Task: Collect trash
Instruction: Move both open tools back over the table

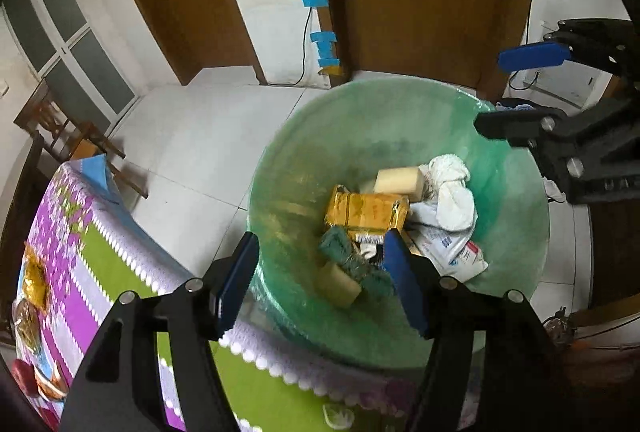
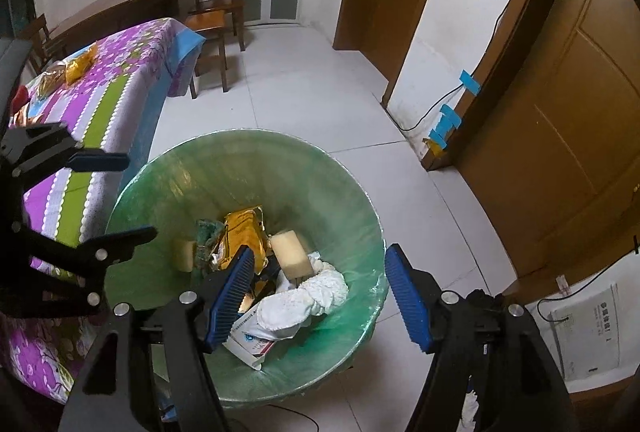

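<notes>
left wrist: above table edge, looking down | right wrist: opposite side | shared: trash bin (image 1: pixel 280 168) (image 2: pixel 352 192)

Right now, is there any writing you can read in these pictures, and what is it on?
None reads clearly.
White packet in the bin: blue print, too blurred.
Yellow wrapper in the bin: faint marks, unreadable.
White box on the floor: dark characters, too small.
Snack packs on the table: no legible text.
</notes>
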`<control>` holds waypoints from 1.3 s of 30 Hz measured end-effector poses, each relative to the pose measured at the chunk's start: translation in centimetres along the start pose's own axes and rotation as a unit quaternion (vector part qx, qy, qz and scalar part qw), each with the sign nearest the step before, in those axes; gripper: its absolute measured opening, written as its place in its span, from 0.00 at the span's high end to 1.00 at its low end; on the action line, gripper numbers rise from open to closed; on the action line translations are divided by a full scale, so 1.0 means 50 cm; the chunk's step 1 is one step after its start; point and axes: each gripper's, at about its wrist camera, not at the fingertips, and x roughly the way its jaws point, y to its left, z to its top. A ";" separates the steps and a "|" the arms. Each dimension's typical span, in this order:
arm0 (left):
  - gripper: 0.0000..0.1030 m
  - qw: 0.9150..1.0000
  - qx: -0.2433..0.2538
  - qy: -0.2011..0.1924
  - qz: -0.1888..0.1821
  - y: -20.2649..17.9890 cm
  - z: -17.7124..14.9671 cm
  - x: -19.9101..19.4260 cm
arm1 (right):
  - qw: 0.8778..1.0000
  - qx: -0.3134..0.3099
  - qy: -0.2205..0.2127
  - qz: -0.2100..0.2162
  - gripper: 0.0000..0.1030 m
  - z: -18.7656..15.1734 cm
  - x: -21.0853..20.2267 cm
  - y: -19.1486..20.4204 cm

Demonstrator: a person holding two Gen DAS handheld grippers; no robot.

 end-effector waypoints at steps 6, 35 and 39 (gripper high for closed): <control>0.39 0.998 -0.041 -0.011 0.050 0.049 -0.061 -0.035 | 0.999 0.033 -0.035 0.017 0.34 0.007 -0.015 0.009; 0.30 0.765 -0.562 0.014 0.314 0.568 -0.549 -0.254 | 0.937 -0.147 -0.150 0.278 0.40 0.336 0.045 0.698; 0.30 0.768 -0.566 0.013 0.298 0.584 -0.553 -0.236 | 0.907 -0.206 -0.114 0.350 0.40 0.377 0.069 0.810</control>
